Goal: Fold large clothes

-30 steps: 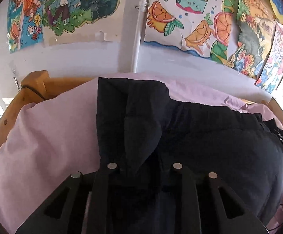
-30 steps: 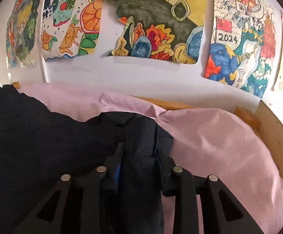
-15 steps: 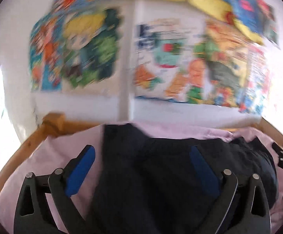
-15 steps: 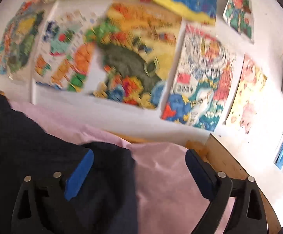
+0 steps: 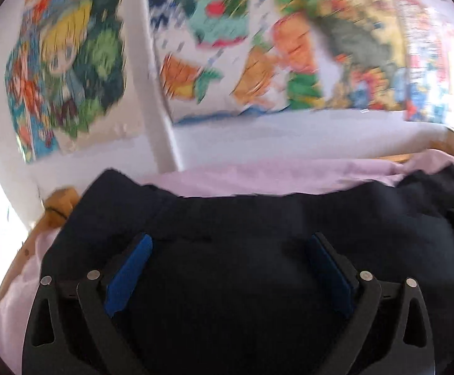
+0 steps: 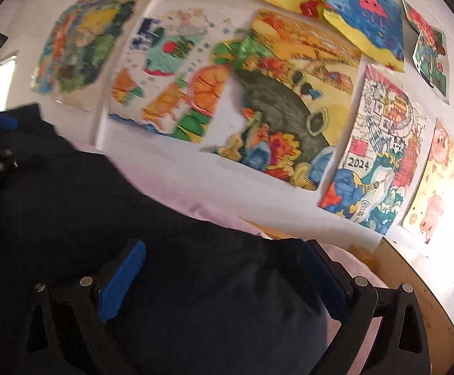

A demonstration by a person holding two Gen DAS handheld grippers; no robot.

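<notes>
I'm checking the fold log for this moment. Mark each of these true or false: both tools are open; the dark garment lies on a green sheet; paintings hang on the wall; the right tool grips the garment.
1. Both tools are open. True: the left tool and right tool each have jaws spread wide.
2. The dark navy fabric garment lies on a green sheet. False: the bed sheet is pale pink.
3. Colourful paper paintings hang on the wall. True.
4. The right tool grips the garment. False: it holds nothing.
</notes>
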